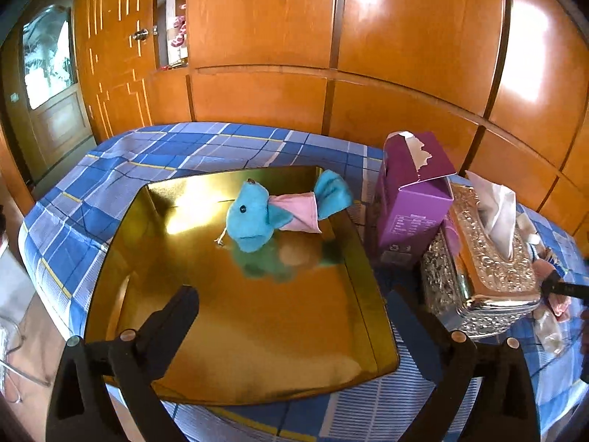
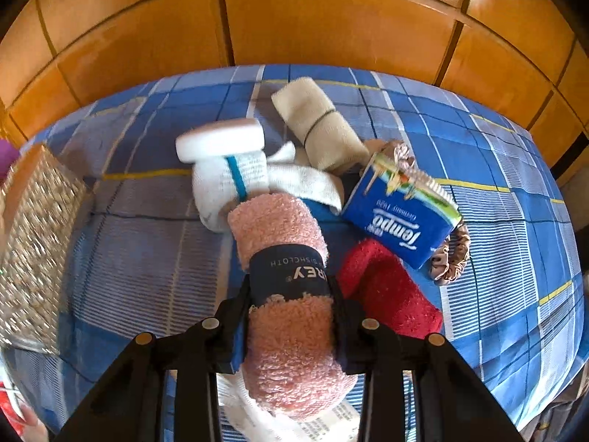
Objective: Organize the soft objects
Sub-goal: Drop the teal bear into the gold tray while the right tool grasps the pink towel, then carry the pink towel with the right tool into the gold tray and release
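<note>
Right gripper: black two-finger tool, jaws drawn in and pressing both flanks of a pink dishcloth roll. The roll is looped terry, cylindrical, bound by a navy paper band printed "DISHCLOTH" and the letters "REY", the rest of the word hidden.

Around the pink roll, on a blue plaid cloth with white and yellow lines:
- Red fuzzy roll, just beside it on the right, touching the right finger.
- White woven roll with a turquoise band, touching its far end; small print unreadable.
- White foam block, rounded corners, beyond the white roll.
- Beige ribbed roll with a thin dark band, beyond and to the right.
- Blue tissue packet, glossy, marked "Tempo", right of the pink roll's far end, resting partly on a tan satin scrunchie.
- Embossed silver tissue box, well to the left.

Left gripper: jaws at full spread, nothing between them, above the near part of a gold mirror-finish tray.
- Blue plush toy, pink midsection, black bead eye, lying at the tray's far side.
- Purple carton, torn top, small print unreadable, just right of the tray.
</note>
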Motion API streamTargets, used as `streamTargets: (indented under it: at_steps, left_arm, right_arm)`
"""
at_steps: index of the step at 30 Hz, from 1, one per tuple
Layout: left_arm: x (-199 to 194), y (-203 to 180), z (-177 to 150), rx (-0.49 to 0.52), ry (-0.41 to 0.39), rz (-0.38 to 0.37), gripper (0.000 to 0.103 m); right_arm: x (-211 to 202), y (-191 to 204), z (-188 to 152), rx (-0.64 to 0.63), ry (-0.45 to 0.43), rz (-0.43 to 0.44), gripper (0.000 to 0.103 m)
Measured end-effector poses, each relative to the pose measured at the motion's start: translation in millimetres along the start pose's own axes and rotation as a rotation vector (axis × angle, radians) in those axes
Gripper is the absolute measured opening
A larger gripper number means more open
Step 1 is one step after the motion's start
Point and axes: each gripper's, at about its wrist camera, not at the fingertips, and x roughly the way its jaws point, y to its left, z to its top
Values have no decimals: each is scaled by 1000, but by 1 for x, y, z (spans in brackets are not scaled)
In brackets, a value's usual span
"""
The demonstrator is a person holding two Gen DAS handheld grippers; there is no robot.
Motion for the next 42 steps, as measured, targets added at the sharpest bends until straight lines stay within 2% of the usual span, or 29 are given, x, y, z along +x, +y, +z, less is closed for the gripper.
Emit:
streamTargets:
  at_steps: [5,9,12,17,21,24,27,29,32,35,39,42]
  left_arm:
    - [-4,0,-3,5,6,-5,103]
    - [-7,3,-6,4,2,-10,103]
    - [-7,7,-7,-9,5,-10,103]
    - [-8,21,-10,-36,5,3,103]
    - [-11,41,-10,-82,-1,32,103]
    - [-17,63,-8,-134,-21,66,103]
    - [-23,85,-6,-192,-38,98,103]
    - [-26,98,-5,-230,-51,115,103]
    - [-27,108,-3,-254,-59,130,103]
    - [-27,114,-4,-267,-64,137,103]
    - [-24,118,-6,-264,-53,138,103]
    - [-21,119,-7,-258,-48,141,103]
  right_arm:
    - [-24,16,19,16,-84,34,35]
    - [-52,44,41,-13,-156,89,35]
    - [-75,74,57,-60,-204,135,35]
    - [-110,142,67,-170,-251,273,35]
    - [-124,201,55,-259,-242,393,35]
    - [-130,251,34,-339,-218,495,35]
    - [-129,302,6,-411,-164,594,35]
    - [-120,328,-10,-440,-119,622,35]
    - [-98,363,-31,-461,-55,618,35]
    - [-70,385,-42,-448,-11,562,36]
    - [-35,400,-44,-438,40,491,40]
    - [-23,392,-48,-410,43,469,45]
